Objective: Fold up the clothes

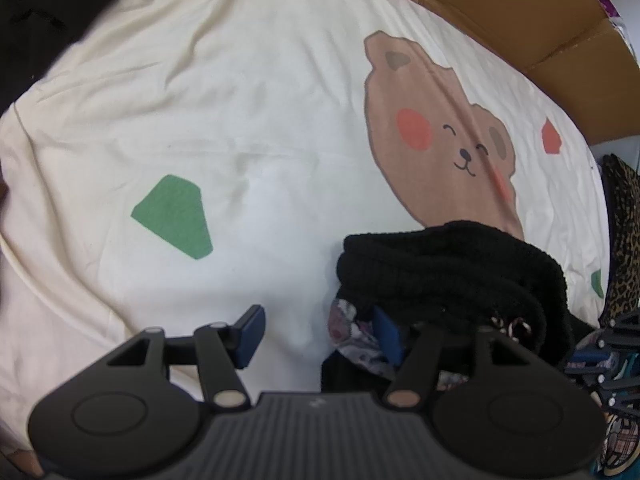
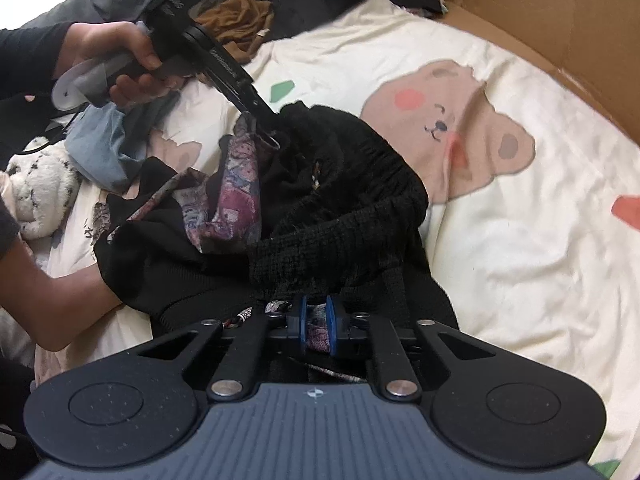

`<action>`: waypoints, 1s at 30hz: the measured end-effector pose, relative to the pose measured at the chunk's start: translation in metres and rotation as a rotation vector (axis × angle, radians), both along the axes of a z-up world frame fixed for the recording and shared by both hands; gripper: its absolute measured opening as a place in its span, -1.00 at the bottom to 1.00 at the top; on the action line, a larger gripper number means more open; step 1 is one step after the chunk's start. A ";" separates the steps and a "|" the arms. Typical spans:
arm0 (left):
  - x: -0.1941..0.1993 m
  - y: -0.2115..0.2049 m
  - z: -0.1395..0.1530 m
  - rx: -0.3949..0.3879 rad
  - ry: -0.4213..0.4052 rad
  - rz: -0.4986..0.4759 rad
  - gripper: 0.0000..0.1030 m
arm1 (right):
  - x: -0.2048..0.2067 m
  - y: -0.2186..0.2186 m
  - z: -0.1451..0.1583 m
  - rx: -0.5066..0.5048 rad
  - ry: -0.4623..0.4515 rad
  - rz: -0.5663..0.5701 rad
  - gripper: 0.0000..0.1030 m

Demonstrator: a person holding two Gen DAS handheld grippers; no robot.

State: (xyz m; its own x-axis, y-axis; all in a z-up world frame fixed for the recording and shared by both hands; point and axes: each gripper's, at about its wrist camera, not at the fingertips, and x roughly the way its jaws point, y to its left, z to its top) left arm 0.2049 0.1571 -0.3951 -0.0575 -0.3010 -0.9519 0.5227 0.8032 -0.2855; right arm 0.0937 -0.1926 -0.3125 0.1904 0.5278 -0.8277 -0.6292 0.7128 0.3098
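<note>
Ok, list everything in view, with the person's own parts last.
black knit garment: one, black, bunched on the bedsheet
patterned lining: one, purple-grey, inside the garment
bedsheet: one, cream with bear print, underneath
cardboard box: one, brown, behind the bed
clothes pile: several, grey, brown, blue, far side
soft toy: one, white, bed edge
left gripper: open beside the garment
right gripper: shut on patterned lining
hand: one, holding the left gripper

1. Right gripper (image 2: 316, 326) pinching patterned fabric (image 2: 236, 192) at black sweater (image 2: 340, 208) edge.
2. Left gripper (image 2: 266, 128), hand-held (image 2: 116, 64), tips in the sweater's far side.
3. Bear-print sheet (image 2: 520, 240) underneath.
</note>
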 end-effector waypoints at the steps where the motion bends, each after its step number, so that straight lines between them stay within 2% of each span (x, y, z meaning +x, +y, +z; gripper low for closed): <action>1: 0.000 0.000 0.000 0.000 0.000 0.000 0.23 | 0.002 0.001 -0.003 -0.008 0.012 -0.010 -0.78; 3: 0.001 0.001 -0.001 -0.001 0.001 -0.004 0.24 | 0.005 0.003 -0.010 -0.022 0.032 -0.016 -0.77; 6: 0.002 0.002 -0.002 -0.003 0.001 -0.007 0.24 | 0.008 0.009 -0.019 -0.056 0.054 0.000 -0.61; 9: 0.003 0.003 -0.003 -0.006 0.005 -0.007 0.24 | 0.012 0.017 -0.025 -0.096 0.058 0.030 -0.58; 14: 0.007 0.005 -0.007 0.000 0.013 -0.014 0.26 | 0.017 0.026 -0.028 -0.145 0.072 0.024 -0.56; 21: 0.008 0.000 -0.007 0.026 0.002 -0.040 0.25 | 0.014 0.036 -0.040 -0.185 0.056 -0.047 -0.56; 22: 0.008 -0.001 -0.007 0.029 0.000 -0.042 0.24 | 0.013 0.036 -0.040 -0.178 0.048 -0.056 -0.56; 23: 0.007 -0.002 -0.006 0.032 -0.002 -0.044 0.24 | 0.011 0.035 -0.040 -0.168 0.044 -0.063 -0.76; 26: 0.006 -0.003 -0.005 0.040 -0.004 -0.044 0.24 | 0.008 0.030 -0.037 -0.141 0.040 -0.093 -0.90; 30: 0.005 -0.003 -0.001 0.044 -0.002 -0.045 0.23 | 0.004 0.018 -0.024 -0.134 0.002 -0.149 -0.93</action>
State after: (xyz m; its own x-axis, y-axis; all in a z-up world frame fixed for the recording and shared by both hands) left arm 0.2103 0.1542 -0.3964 -0.0686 -0.2557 -0.9643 0.5594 0.7905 -0.2494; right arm 0.0979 -0.1742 -0.3368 0.2563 0.3791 -0.8892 -0.5128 0.8331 0.2074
